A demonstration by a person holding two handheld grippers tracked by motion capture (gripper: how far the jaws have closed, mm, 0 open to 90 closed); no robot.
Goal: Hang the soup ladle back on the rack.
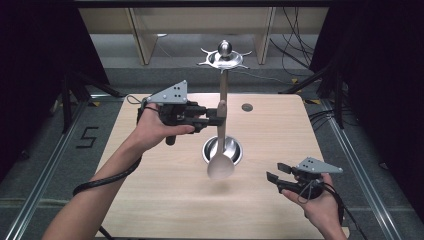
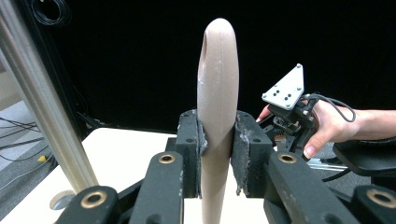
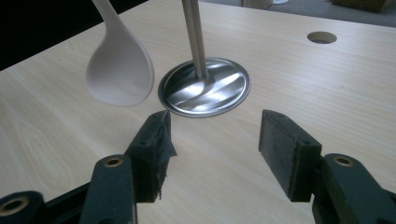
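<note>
Spoon [image 1: 220, 165], pale, long-handled: held in the air above the table [image 1: 160, 200], handle up, bowl hanging down. In the high view the bowl sits just in front of the round metal base [image 1: 235, 148] of the utensil stand, and appears clear of the tabletop, with a faint shadow beneath it. The handle runs up alongside the stand's upright metal pole [image 1: 224, 82]; whether the two touch cannot be told.

Left gripper [image 1: 220, 114]: jaws together, clamped on the spoon's handle near its upper end. In the left gripper view both black pads press flat against the sides of the handle, whose rounded tip stands above them. The gripper lies roughly level, pointing toward the pole.

Right gripper [image 1: 276, 171]: jaws apart, nothing between them. It is low over the table's near right part, well apart from the spoon, jaws pointing toward the stand. In the right gripper view the spoon's bowl hangs just beside the shiny base.

Hook ring [image 1: 223, 59] with ball knob tops the pole. A round hole [image 1: 247, 107] lies in the tabletop beyond the stand.
</note>
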